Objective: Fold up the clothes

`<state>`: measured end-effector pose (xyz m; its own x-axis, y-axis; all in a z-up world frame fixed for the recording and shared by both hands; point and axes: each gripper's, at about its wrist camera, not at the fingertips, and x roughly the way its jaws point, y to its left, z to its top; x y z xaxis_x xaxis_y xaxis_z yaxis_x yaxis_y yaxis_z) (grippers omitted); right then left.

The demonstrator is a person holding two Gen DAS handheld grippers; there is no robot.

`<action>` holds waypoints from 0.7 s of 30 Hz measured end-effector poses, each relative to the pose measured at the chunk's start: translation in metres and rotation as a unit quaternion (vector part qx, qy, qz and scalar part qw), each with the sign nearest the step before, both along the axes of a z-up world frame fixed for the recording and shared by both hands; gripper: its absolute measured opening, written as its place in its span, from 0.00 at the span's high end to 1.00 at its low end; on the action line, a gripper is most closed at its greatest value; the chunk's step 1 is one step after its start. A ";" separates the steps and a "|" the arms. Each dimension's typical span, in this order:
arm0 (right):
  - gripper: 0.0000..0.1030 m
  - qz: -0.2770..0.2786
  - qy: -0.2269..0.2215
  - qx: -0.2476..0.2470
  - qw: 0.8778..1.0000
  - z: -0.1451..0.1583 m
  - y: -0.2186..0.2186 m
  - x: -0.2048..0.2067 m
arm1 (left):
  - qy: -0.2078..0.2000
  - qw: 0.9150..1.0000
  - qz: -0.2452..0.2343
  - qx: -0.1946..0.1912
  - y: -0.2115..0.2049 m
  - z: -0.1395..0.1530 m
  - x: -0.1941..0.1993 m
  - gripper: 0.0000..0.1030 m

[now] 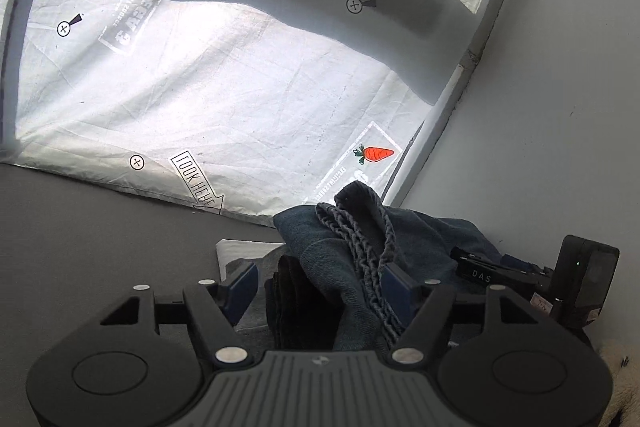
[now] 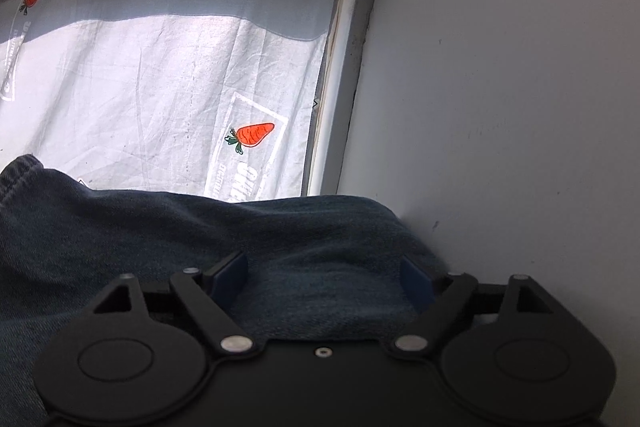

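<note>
The left gripper (image 1: 320, 283) has its 2 blue pads spread apart, and bunched denim jeans (image 1: 344, 267) with a braided grey cord (image 1: 376, 251) rise between them; the cloth lies against the inner face of the right-hand pad, but the pads do not squeeze it. Just ahead of this gripper the denim heap sits on a grey surface (image 1: 80, 227), with a white sheet printed with carrots (image 1: 224, 99) beyond it. To its right, the right gripper's black body (image 1: 576, 279) pokes in beside the denim.

The right gripper (image 2: 326, 283) is also spread wide, its pads set down over a fold of the jeans (image 2: 160, 235) that fills the gap without being pinched. A white wall (image 2: 500, 107) stands to its right.
</note>
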<state>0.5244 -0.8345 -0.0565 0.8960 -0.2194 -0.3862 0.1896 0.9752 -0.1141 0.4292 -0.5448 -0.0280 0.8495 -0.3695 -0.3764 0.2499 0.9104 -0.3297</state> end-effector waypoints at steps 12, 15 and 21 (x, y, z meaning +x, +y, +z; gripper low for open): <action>0.00 0.005 -0.063 0.051 0.997 0.073 0.085 -0.116 | -0.146 0.986 0.075 0.024 0.064 0.062 -0.107 0.00; 0.00 0.018 -0.092 0.065 0.993 0.080 0.106 -0.157 | -0.160 0.984 0.073 0.006 0.085 0.068 -0.136 0.00; 0.00 0.080 -0.086 0.111 0.987 0.087 0.157 -0.236 | -0.164 0.985 0.048 -0.006 0.119 0.091 -0.189 0.00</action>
